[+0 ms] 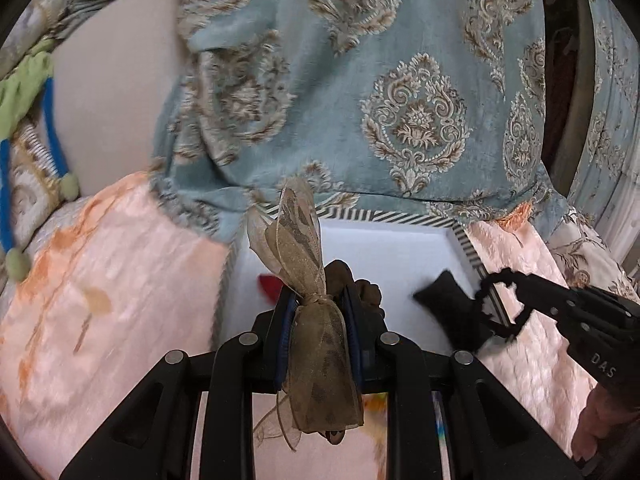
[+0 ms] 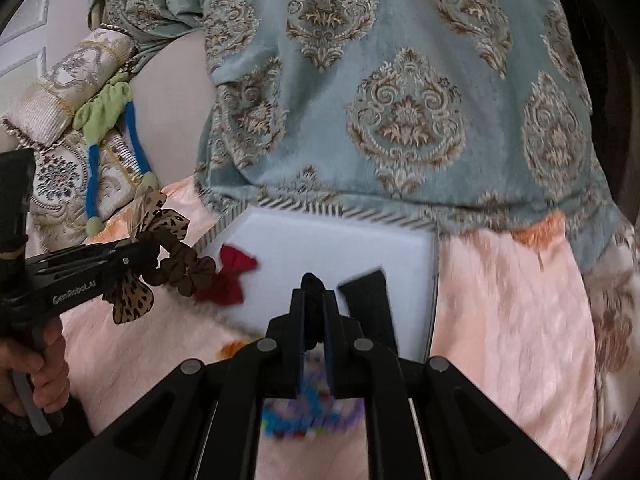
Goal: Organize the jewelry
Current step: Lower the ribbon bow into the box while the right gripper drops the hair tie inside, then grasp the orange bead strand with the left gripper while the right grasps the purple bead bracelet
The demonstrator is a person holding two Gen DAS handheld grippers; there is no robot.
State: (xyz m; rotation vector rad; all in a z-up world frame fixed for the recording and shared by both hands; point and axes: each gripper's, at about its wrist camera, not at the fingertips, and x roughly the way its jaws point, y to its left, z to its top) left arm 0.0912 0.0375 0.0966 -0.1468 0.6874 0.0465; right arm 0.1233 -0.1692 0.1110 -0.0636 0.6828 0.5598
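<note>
My left gripper (image 1: 319, 300) is shut on a brown scrunchie with a leopard-print ribbon bow (image 1: 316, 320), held above the near left edge of a white box (image 1: 384, 248) with a striped rim. The same scrunchie (image 2: 184, 268) shows in the right wrist view, hanging from the left gripper (image 2: 156, 252). My right gripper (image 2: 314, 292) is shut on a black hair tie (image 2: 312, 284) with a black bow (image 2: 370, 300), over the box's (image 2: 328, 236) near right part; it also shows in the left wrist view (image 1: 496, 304). A red bow (image 2: 232, 276) lies in the box at its left.
The box rests on a pink quilted cover (image 2: 512, 300). A blue patterned cushion (image 2: 400, 100) stands behind it. A green and blue toy (image 2: 108, 120) and ornate bolsters (image 2: 60, 92) lie at the far left. Colourful beads (image 2: 308, 412) lie blurred under the right gripper.
</note>
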